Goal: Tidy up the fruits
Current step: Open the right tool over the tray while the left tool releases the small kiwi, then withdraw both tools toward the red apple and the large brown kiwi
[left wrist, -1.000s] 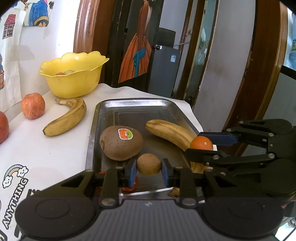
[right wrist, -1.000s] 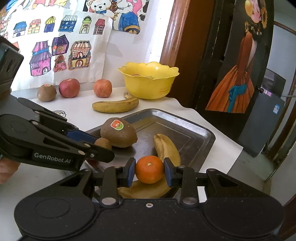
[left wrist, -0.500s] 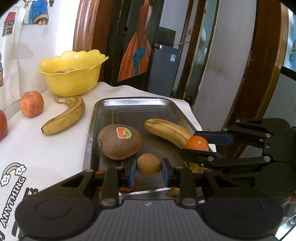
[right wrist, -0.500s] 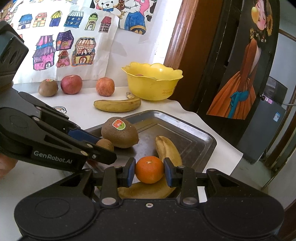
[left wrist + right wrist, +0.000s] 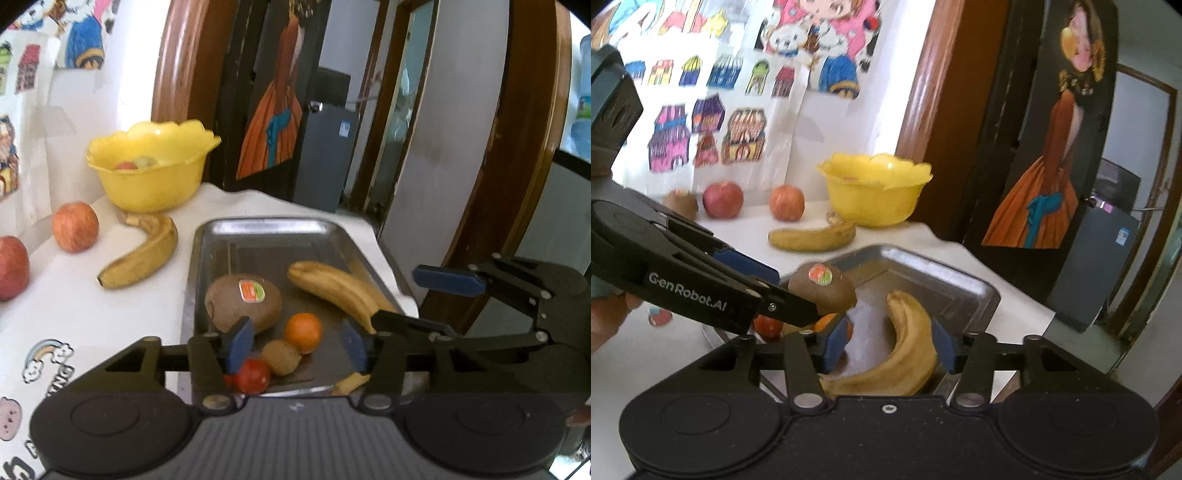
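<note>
Both sets of fingers have just been opening: our left gripper (image 5: pixel 295 345) has let go of the small kiwi (image 5: pixel 281 356) and our right gripper (image 5: pixel 888 349) has let go of the orange (image 5: pixel 303 332), and each now stands apart with nothing clamped. Those two fruits now lie loose in the metal tray (image 5: pixel 266 225), touching each other, so we judge this drop-off done and the fruits left on the tabletop (image 5: pixel 74 310) come next

Going from largest down, we count one tray and one yellow bowl (image 5: pixel 151 177), with some fruit inside that we cannot make out. We see two bananas: one in the tray (image 5: pixel 332 286), which lies between the right fingers without being pressed, and one on the tabletop (image 5: pixel 142 256) just before the bowl. Two big kiwis carry stickers, one in the tray (image 5: pixel 242 302) and one by the wall (image 5: pixel 680 202). Two apples (image 5: pixel 723 199) (image 5: pixel 787 202) sit beside that far kiwi. Smallest are the one orange, the one small kiwi and one red tomato-like fruit (image 5: pixel 253 376) at the tray's near edge
</note>
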`<state>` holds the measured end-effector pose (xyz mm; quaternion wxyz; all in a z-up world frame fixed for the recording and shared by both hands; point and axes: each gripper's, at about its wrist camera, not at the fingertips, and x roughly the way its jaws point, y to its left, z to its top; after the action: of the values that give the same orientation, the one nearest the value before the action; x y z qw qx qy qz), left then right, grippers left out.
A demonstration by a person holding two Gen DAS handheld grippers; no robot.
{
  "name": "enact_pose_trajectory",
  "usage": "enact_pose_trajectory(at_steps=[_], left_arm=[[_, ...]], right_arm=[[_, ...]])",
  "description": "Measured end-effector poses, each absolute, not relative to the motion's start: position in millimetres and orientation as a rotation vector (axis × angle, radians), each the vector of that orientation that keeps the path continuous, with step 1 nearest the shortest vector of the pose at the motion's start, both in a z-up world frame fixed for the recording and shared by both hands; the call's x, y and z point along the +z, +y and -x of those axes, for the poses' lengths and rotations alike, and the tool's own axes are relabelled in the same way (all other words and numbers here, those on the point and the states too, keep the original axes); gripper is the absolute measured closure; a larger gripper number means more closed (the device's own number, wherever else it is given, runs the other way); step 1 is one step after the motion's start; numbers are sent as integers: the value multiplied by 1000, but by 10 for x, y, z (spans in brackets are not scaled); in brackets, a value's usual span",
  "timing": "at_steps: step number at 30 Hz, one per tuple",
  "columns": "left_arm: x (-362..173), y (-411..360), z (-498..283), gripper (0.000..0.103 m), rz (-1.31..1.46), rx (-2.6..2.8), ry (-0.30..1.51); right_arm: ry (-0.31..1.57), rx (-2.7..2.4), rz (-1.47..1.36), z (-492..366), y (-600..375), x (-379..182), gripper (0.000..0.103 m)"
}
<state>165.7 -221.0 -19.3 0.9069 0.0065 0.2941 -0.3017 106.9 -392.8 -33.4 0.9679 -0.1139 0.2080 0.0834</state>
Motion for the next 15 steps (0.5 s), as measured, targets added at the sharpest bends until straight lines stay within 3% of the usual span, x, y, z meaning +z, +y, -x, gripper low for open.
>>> enact_pose_trajectory(at_steps=[5, 15], left_arm=[[-8, -2048, -1490, 19, 13, -599, 532], [360, -1483, -1120, 0, 68, -510, 396]], right_arm=[[351, 134, 204, -834, -3864, -156, 30], [246, 83, 126, -226, -3729, 192, 6]])
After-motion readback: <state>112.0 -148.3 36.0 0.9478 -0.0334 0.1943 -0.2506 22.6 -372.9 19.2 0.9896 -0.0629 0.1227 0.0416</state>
